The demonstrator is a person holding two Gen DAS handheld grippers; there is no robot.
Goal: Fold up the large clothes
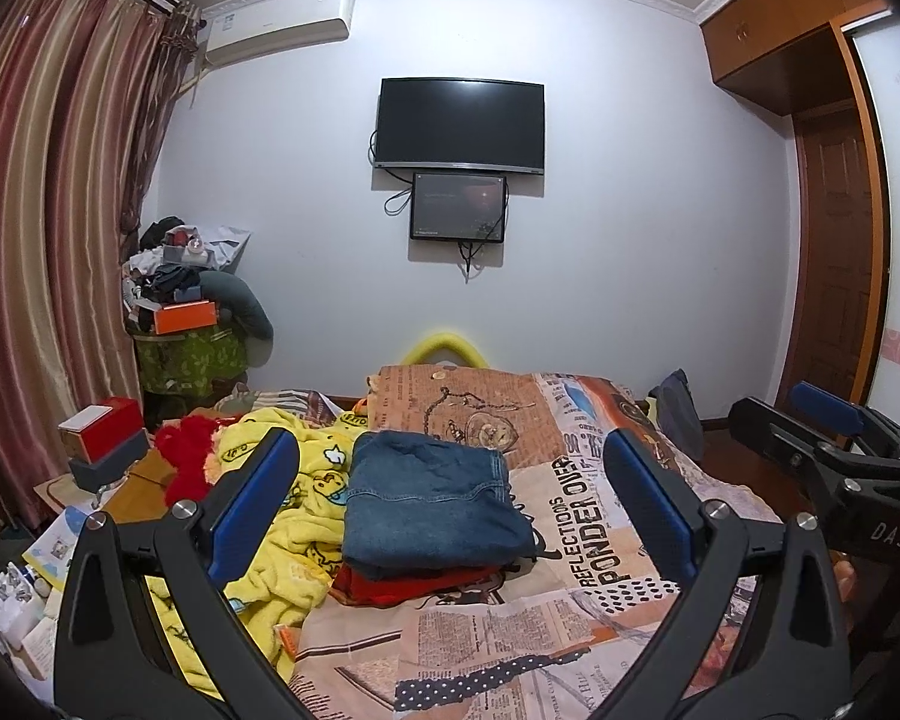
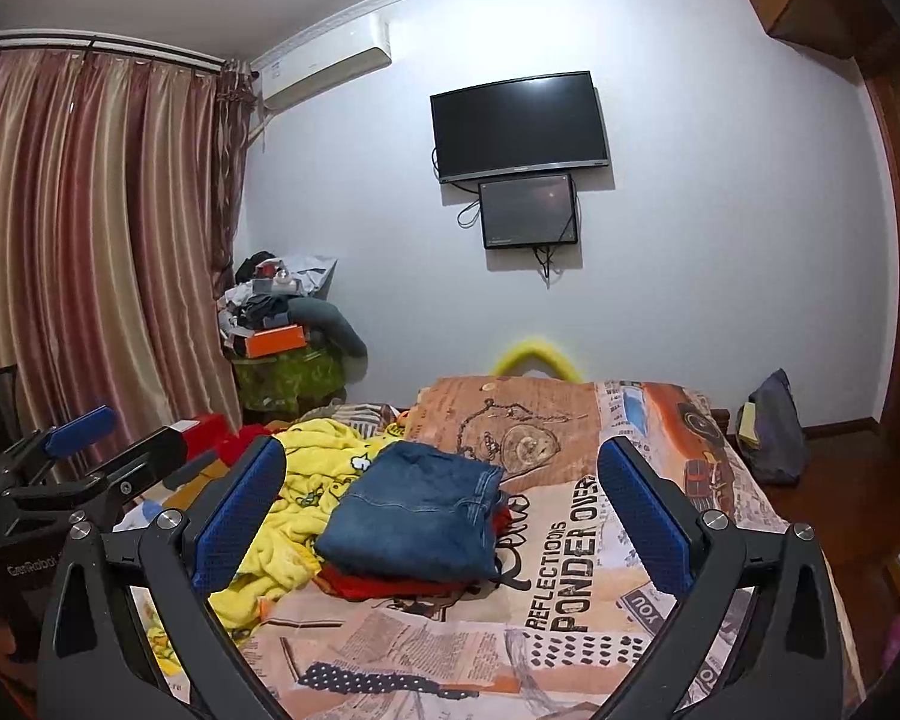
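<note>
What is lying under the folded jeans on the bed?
Under the jeans a red garment shows at the front edge, on the printed bedcover. Most of it is covered, so its type and fold cannot be seen.

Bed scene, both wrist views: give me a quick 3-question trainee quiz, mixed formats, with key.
1. True or false: the folded jeans lie on top of a red garment.
2. Multiple choice: the yellow blanket lies on which side of the jeans in the left wrist view? A) left B) right C) on top
3. Fill in: both the left gripper and the right gripper are ____ and hold nothing.

Key: 1 true; 2 A; 3 open
</note>
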